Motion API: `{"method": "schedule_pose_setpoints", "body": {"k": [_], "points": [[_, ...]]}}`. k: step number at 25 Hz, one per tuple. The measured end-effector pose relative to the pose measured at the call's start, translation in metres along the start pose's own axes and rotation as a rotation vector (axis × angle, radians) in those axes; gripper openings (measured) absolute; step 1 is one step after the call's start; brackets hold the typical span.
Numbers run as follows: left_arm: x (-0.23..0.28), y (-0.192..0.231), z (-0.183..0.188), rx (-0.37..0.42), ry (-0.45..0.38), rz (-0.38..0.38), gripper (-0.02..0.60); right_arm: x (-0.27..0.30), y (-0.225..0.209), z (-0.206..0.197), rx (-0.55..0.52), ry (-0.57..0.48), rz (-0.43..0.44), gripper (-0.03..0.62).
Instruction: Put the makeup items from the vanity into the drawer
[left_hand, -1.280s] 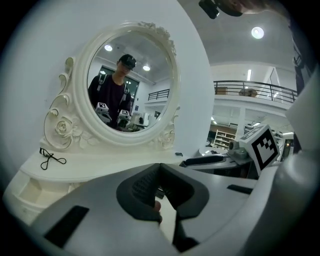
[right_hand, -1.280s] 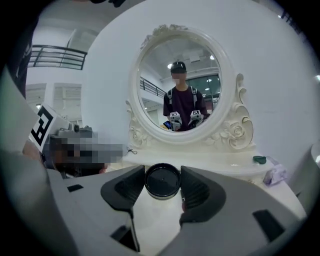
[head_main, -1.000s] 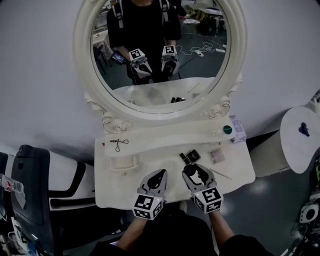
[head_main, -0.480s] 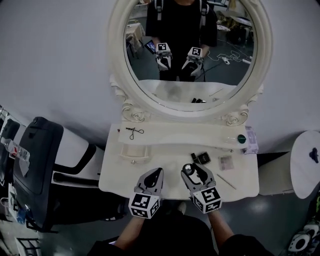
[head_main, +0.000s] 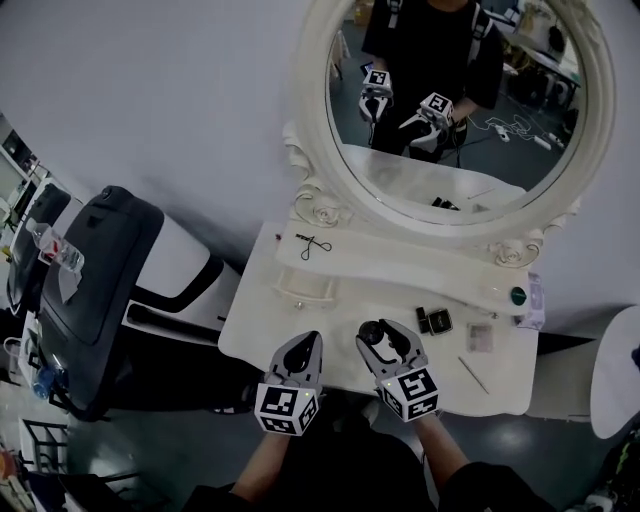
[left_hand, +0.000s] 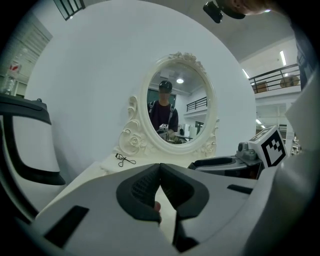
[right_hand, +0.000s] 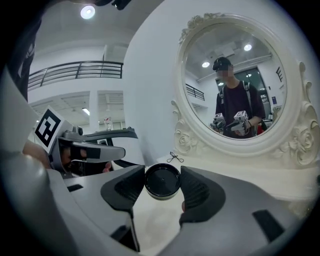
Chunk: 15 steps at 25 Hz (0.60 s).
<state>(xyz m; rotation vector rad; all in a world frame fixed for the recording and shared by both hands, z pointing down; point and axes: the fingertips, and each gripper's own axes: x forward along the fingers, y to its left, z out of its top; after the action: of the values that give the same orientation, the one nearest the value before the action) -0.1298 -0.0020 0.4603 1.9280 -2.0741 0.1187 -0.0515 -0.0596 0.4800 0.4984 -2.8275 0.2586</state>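
My right gripper (head_main: 382, 333) (right_hand: 162, 183) is shut on a small round black jar (right_hand: 162, 181) (head_main: 371, 331), held just above the front of the white vanity top (head_main: 260, 335). My left gripper (head_main: 308, 345) (left_hand: 159, 186) is shut and empty, beside it to the left. On the vanity lie an eyelash curler (head_main: 313, 245) (left_hand: 124, 160) on the raised shelf, two small black compacts (head_main: 435, 321), a small palette (head_main: 481, 337), a thin stick (head_main: 473, 375) and a green-capped item (head_main: 518, 295). A small drawer front (head_main: 303, 292) sits under the shelf at left.
The oval white-framed mirror (head_main: 455, 110) rises behind the shelf and reflects the person and both grippers. A dark chair (head_main: 100, 290) stands left of the vanity. A white round object (head_main: 615, 375) is at the right edge.
The head view has swung left, so the vanity and mirror sit further right in frame. Both grippers keep their places at the vanity's front edge, the jar still held.
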Motion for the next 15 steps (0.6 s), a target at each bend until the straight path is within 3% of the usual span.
{"method": "schedule_pose_setpoints", "body": {"k": [8,15], "points": [[-0.009,0.064,-0.005,-0.042,0.005,0.053,0.014,0.065,0.027,0.003,-0.007,0.037,0.025,0.225],[0.010,0.110,-0.009,-0.038,0.043,0.003,0.014,0.132,0.035,0.002,0.001,0.093,0.005,0.225]]}}
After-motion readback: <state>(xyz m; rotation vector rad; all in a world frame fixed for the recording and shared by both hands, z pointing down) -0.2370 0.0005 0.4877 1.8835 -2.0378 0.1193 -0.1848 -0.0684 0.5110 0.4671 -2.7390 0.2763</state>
